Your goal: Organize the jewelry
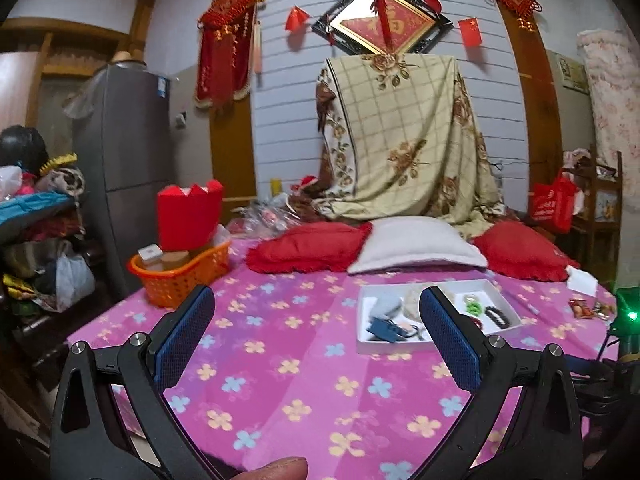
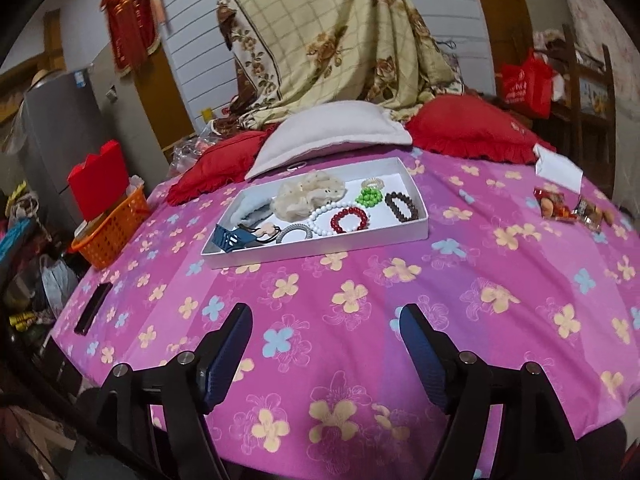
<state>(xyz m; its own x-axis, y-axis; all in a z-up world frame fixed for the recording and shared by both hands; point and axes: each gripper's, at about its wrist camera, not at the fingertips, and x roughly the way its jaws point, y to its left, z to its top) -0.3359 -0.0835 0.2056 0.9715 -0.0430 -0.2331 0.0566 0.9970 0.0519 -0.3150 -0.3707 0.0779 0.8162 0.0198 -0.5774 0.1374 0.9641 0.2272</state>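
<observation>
A white tray (image 2: 418,229) lies on the pink flowered bedspread (image 2: 360,300), also in the left wrist view (image 1: 384,347). It holds a dark bead bracelet (image 2: 401,206), a red bead bracelet (image 2: 349,219), a white bead bracelet (image 2: 320,216), green beads (image 2: 369,197), a cream scrunchie (image 2: 306,196), a blue hair clip (image 2: 229,238) and hair ties. My left gripper (image 1: 316,300) is open and empty, well short of the tray. My right gripper (image 2: 326,316) is open and empty, above the spread in front of the tray.
An orange basket (image 2: 112,232) with a red box (image 2: 98,178) stands at the left edge. A dark phone (image 2: 93,308) lies front left. Red and white pillows (image 2: 332,132) lie behind the tray. Snack packets (image 2: 568,208) and a white card (image 2: 558,168) lie at the right.
</observation>
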